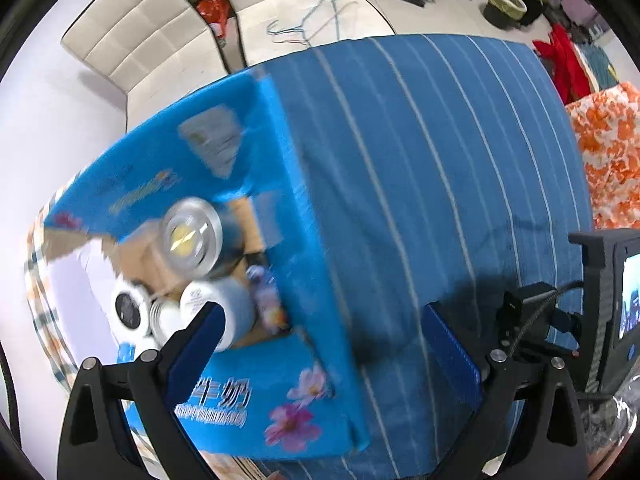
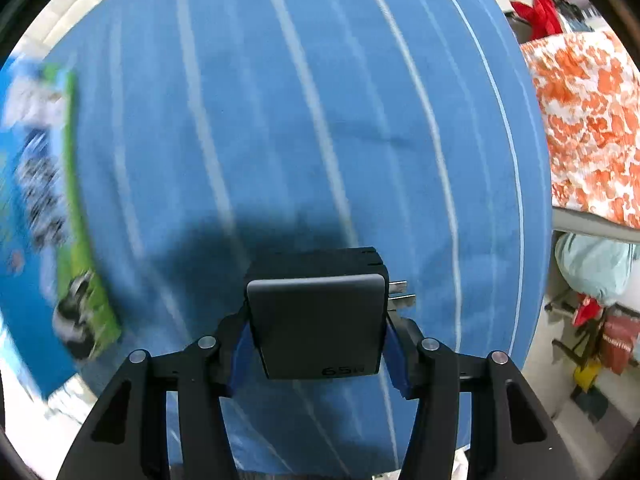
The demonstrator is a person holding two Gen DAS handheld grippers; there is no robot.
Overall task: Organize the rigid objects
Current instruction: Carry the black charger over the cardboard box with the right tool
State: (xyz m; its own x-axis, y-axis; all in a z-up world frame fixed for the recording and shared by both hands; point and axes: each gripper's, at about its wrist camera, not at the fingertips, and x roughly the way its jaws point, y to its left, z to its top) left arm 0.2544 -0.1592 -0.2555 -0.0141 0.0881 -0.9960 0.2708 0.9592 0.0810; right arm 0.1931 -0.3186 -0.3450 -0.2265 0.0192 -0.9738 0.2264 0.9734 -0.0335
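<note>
The box (image 1: 224,264) is sitting ahead-left of the left tool (image 1: 328,328), already holding a tin (image 1: 192,236) and what are probably jars, though blur is smearing them. The left tool is gaping wide, gripping nothing, one finger hanging over the box. The right tool (image 2: 316,344) is clamping the charger (image 2: 318,320) above the striped surface (image 2: 320,100). Carrying it leftward and level, releasing only once over the box's opening, should be serving best.

I see a cream tufted sofa (image 1: 152,40) against a white wall (image 1: 48,128), clothes hangers (image 1: 308,24) on its seat, pale floor (image 1: 452,4) beyond.
</note>
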